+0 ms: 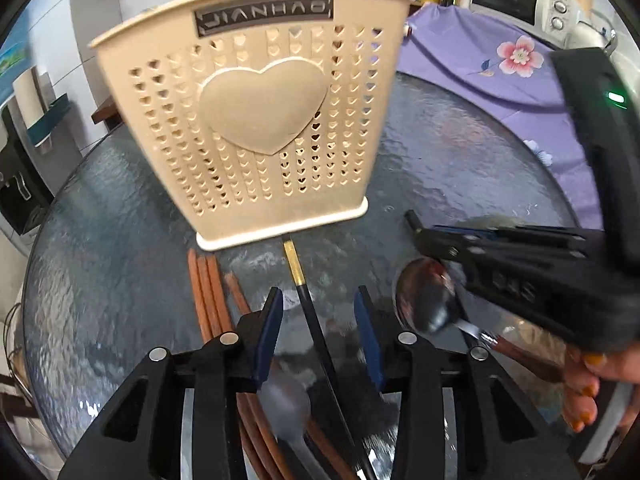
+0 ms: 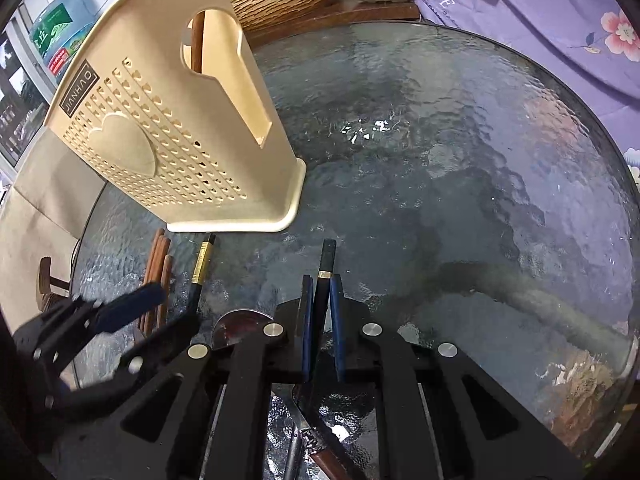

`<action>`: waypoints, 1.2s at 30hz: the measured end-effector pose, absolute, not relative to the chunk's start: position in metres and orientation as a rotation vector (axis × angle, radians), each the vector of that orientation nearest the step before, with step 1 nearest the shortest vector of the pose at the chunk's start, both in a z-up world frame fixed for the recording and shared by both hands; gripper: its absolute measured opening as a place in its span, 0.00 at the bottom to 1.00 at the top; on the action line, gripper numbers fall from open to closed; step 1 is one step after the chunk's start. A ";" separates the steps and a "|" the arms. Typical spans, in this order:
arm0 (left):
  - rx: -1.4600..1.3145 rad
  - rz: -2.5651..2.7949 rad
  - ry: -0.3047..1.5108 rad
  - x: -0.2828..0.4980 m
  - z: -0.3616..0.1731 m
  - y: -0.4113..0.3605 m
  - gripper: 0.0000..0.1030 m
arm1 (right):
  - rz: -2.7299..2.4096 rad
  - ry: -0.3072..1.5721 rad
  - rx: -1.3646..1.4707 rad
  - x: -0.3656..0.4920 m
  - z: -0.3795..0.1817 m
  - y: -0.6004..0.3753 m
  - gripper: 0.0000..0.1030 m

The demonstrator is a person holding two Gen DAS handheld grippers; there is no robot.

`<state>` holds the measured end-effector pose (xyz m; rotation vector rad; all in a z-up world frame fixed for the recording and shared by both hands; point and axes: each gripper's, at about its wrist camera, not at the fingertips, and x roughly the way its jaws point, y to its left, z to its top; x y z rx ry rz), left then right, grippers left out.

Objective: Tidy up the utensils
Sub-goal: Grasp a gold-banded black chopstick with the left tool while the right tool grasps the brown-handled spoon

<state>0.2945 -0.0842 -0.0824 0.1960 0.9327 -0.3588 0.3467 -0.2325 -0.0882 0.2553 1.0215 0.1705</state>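
Right wrist view is showing the right gripper (image 2: 320,300) clamping one black chopstick (image 2: 325,264) near its gold band, the tip sticking out toward the far side. Over in the left wrist view, the left gripper (image 1: 318,320) is straddling a second black chopstick (image 1: 310,308) that is lying on the glass table (image 1: 460,160), its pads standing clear of it. The cream utensil holder (image 1: 248,120) is standing just beyond. Brown chopsticks (image 1: 208,292) and a spoon (image 1: 424,300) are crowding both tools, so the thin stick may be rolling on slick glass, or the grippers colliding.
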 end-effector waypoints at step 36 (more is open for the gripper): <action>0.104 -0.356 0.990 0.323 -0.094 -0.067 0.09 | 0.574 0.827 -0.235 0.306 -0.071 -0.198 0.63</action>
